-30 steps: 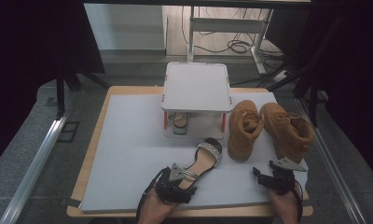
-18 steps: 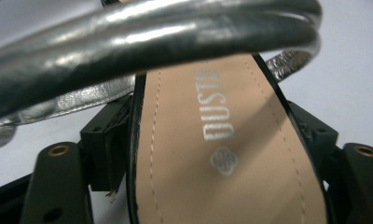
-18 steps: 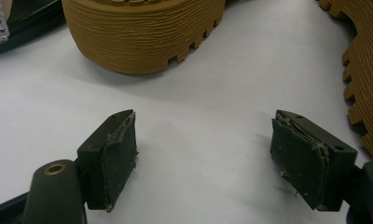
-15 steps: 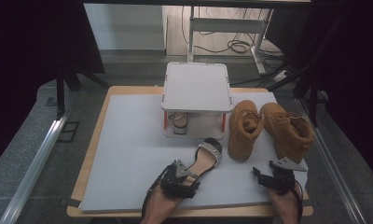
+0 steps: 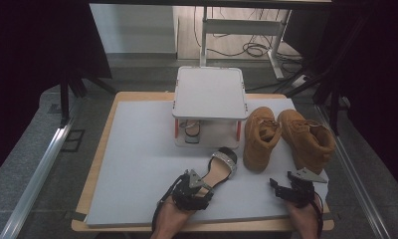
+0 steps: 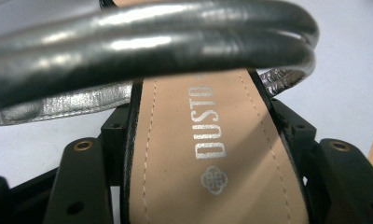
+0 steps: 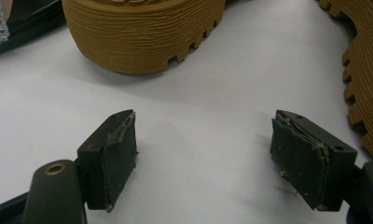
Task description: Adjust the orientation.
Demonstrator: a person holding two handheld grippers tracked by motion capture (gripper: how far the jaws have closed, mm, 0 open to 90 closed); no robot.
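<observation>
Nearest edge first: a pale grey mat (image 5: 137, 169) covers the wooden worktop (image 5: 105, 130), and both forearms come in over that front edge. The left claw (image 5: 199, 185) sits at the heel end of the silver-strapped sandal (image 5: 219, 167), which lies flat on the mat just in front of the white rack (image 5: 209, 92). In the left gripper view the sandal's tan insole (image 6: 208, 158) runs straight up between the two black jaws, the silver straps arching overhead — the jaws have just been closing in, standing hard against the sole's edges on either side, though whether the pads actually press I cannot tell.

To the right of the sandal, the right claw (image 5: 281, 185) rests low over bare mat, jaws set wide with nothing between them; its own view shows both worn pads (image 7: 114, 154) clear of everything.

Past it, right of the rack, a pair of tan boots (image 5: 286, 137) lie side by side. Under the rack's top shelf another sandal (image 5: 191, 130) is tucked in. Beyond the worktop — grey floor, cables, metal frame legs, dark curtains either side.
</observation>
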